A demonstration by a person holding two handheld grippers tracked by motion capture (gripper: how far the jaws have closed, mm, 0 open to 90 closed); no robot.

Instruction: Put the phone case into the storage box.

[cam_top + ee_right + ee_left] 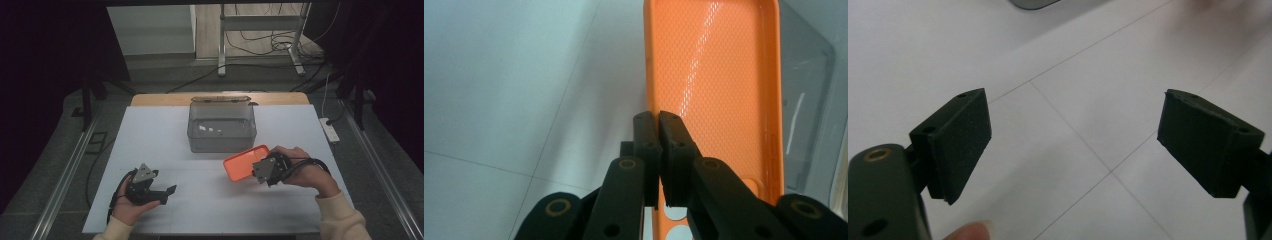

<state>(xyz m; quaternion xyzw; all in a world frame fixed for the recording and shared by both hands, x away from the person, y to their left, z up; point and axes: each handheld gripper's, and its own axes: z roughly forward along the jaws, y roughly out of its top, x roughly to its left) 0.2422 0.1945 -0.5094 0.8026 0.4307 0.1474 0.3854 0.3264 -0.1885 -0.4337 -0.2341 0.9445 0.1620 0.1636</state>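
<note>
Right now the right gripper (pixel 659 122) has its fingers pinched tight on one edge of the single orange phone case (pixel 719 75), just above the white tabletop (pixel 165 135). Beyond it stands one clear bin (pixel 222 131). The left gripper (pixel 1073 145) rests wide apart, holding nothing.

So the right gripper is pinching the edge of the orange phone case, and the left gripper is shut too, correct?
Not quite: the left gripper is open, jaws wide apart over bare table, as the left gripper view shows. The right gripper does pinch the orange phone case edge.
</note>
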